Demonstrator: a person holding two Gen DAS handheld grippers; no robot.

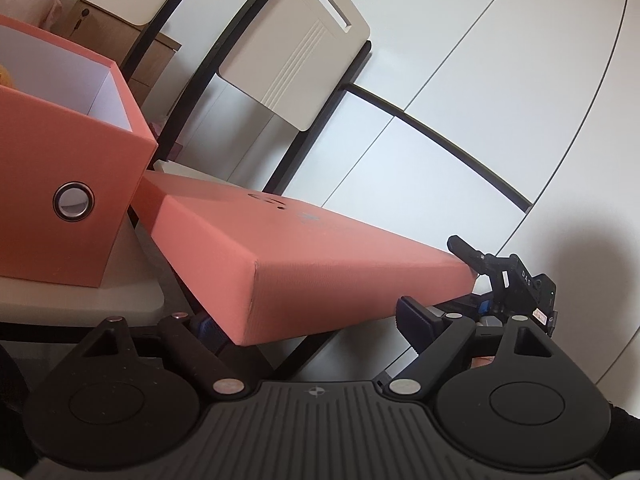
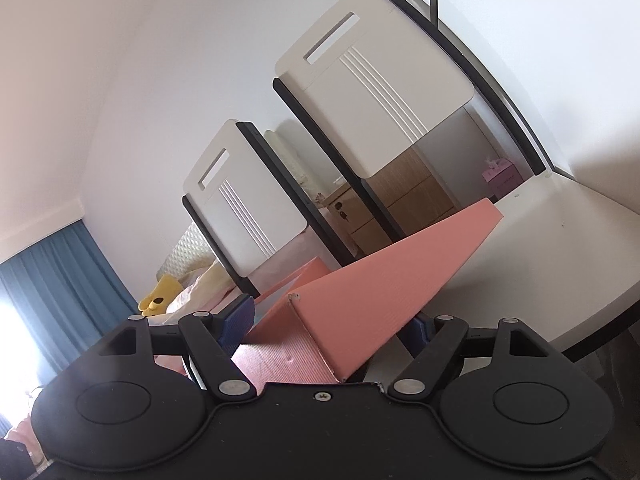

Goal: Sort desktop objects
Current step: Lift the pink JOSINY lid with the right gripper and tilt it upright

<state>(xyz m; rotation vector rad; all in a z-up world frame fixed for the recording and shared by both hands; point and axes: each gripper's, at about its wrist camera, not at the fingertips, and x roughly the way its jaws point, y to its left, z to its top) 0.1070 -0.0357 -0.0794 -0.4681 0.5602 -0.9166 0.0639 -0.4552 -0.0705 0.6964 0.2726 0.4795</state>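
Evidently we hold the lid [image 1: 320, 264] by opposite corners, both jaws clamped, to cap the box [image 1: 60, 184].

Home setting, a bedroom doubling as a work corner. Far left in the right wrist view: blue curtains [image 2: 60, 276] over a bright window, a quilted headboard [image 2: 188, 248], rumpled pale bedding [image 2: 200, 284] with a yellow plush toy [image 2: 158, 300] on it. Two white chairs [image 2: 376, 92] with slotted backs stand at a white table [image 2: 540, 256]. Beyond them, a wooden drawer unit [image 2: 400, 204] with a key in its lock. Small pink box [image 2: 502, 178] at the table's far edge. Left wrist view: white panelled cupboard doors [image 1: 500, 80] along the right side. Plain white walls, no shop or lab fittings.
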